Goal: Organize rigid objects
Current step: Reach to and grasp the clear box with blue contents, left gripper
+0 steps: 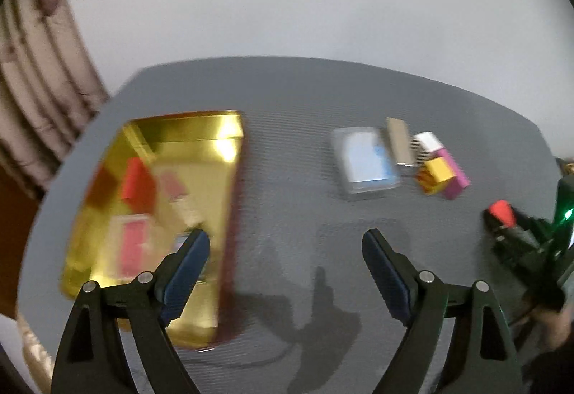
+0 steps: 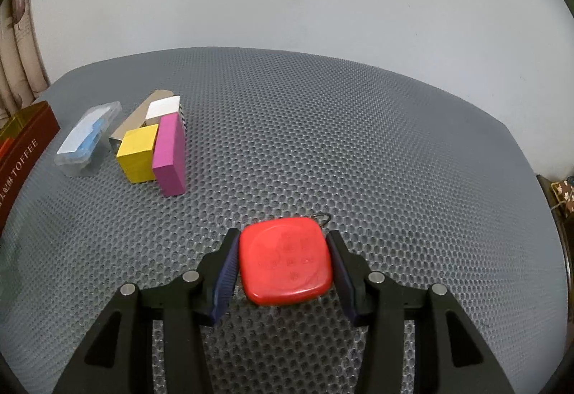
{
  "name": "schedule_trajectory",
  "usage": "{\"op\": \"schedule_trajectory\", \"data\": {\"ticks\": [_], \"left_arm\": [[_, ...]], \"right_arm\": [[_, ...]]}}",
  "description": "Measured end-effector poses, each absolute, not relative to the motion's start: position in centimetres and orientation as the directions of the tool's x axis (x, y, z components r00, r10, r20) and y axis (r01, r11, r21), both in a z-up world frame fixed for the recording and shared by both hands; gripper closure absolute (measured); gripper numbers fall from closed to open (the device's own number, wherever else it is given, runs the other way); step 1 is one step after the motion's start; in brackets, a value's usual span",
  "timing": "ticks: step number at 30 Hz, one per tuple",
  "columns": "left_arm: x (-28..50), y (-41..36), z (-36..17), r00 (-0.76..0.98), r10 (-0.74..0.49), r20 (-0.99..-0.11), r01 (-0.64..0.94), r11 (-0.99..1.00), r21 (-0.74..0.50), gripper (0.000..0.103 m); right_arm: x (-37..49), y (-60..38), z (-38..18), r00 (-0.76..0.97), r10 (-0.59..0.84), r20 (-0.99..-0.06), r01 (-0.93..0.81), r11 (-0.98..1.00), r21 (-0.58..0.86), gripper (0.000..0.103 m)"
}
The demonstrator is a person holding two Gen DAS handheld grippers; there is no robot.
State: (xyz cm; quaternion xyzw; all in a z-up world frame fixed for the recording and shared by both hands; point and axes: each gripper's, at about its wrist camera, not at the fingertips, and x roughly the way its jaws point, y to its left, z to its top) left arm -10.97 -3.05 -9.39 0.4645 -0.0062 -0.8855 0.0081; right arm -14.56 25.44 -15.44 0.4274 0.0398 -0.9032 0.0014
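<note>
Red rounded-square case sits between my right hand-held gripper's pads, seemingly clamped above the grey surface; my left hand-held gripper gapes empty beside the gold tin.

One readable word from my right claw's camera

On the dark red side of the tin at my far left I read "TOFFEE" in pale capitals; the small characters before it are too blurred for me to make out.
</note>
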Motion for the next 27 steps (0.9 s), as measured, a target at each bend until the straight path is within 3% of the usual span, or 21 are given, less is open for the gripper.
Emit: {"op": "schedule_trajectory", "data": {"ticks": [6,13,27], "left_arm": [[-14.7,0.2,-10.5,-0.494,0.086,-0.865,-0.034,-0.996,-0.079,0.018],[-18.5,1.9,-12.6,-0.408,0.123,-0.905,-0.009,-0.991,-0.13,0.018],[-23.3,3.2,-15.6,-0.364,0.033,-0.931,0.052,-0.997,-0.055,0.018]], "right_arm": [[-14.4,25.2,-15.6,-0.633,0.021,-0.774,0.036,-0.998,-0.057,0.054],[-13.9,26.6,-15.5,-0.632,0.013,-0.775,0.036,-0.998,-0.047,0.053],[-13.2,26.0,-15.6,-0.631,0.002,-0.776,0.036,-0.999,-0.032,0.053]]}}
